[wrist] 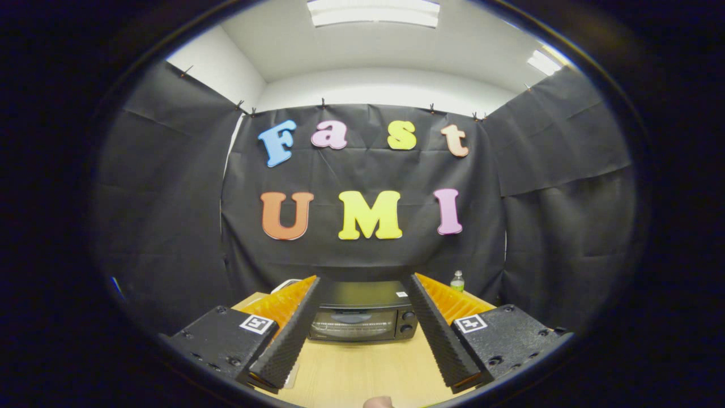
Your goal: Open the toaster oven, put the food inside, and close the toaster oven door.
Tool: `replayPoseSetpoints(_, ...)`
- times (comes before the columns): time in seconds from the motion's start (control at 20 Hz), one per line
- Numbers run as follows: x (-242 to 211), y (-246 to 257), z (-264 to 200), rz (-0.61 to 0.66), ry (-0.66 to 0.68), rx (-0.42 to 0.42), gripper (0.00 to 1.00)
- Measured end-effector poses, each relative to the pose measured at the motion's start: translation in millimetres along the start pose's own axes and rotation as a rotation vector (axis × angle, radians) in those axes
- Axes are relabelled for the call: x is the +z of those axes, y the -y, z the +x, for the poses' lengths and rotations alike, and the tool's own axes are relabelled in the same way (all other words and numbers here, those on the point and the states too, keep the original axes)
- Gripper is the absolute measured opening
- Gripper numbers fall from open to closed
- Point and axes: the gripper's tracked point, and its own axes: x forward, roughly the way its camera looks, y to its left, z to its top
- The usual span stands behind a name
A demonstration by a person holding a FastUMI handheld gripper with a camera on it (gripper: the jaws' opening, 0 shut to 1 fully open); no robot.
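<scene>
A black toaster oven stands at the far side of the wooden table, against the booth wall. Its glass door is shut and two knobs sit on its right side. My gripper is open, held well back from the oven, and the oven shows in the wide gap between the two fingers. Nothing is between the fingers. A small rounded brownish thing, perhaps the food, peeks up at the table's near edge below the fingers; too little of it shows to tell.
A small bottle with a green label stands behind the right finger, to the right of the oven. A white object lies behind the left finger, left of the oven. Black cloth walls close the booth on three sides.
</scene>
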Motion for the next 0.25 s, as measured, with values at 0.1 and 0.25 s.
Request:
replayPoseSetpoints(0.1,3.3,-1.3,-1.6,0.005,0.015,0.009,1.0)
replayPoseSetpoints(0.25,1.6,0.9,-1.8,0.019,0.014,0.008,1.0)
